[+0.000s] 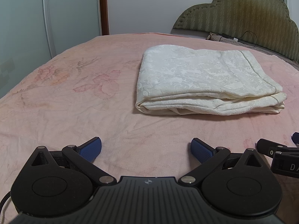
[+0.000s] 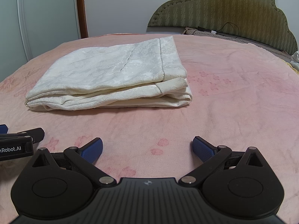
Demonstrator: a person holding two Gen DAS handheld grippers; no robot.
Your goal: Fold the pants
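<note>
At the near edge of the bed [image 1: 56, 97], both grippers hovered low over the pink sheet, side by side. The left gripper [image 1: 146, 149] had its jaws spread wide with nothing between the blue pads [image 1: 91, 148], and the right gripper [image 2: 147, 149] stood the same, wide apart and empty; each showed at the margin of the other's view. Farther in, toward the middle of the bed, lay the pants [image 2: 112, 74], a cream patterned cloth lying as a flat, layered rectangle, well apart from both grippers. Its stacked edges faced the near edge, and a hemmed band ran across the top layer on the right end. Beyond it, at the far right corner, a cable [image 2: 229, 29] lay against the padded headboard [image 2: 224, 9], and a wardrobe [image 1: 71, 15] stood past the far left edge. Judging by the neat stack, the folding looked done or close to it, so the step in hand was probably a last tidy or a retreat. If one more fold was wanted, the better way would be to pinch both corners of one short end, catching every layer at once, lift only a little, and carry the end across evenly so the layers did not slide apart. The loose-looking top flap near the hem could slip if only the upper layer was caught.
</note>
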